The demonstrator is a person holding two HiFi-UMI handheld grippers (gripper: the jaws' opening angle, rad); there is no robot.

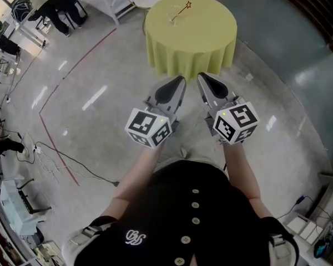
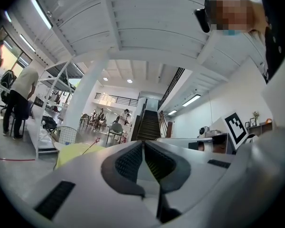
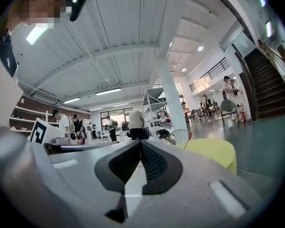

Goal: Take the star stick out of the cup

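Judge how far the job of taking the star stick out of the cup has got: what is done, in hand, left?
Done: nothing. The thin star-tipped stick leans up from a tiny cup, hard to make out, on the round yellow-green clothed table. In hand: the left gripper and right gripper are short of the table, fingers together, empty. Left: reach the table, grip the stick, lift it out.
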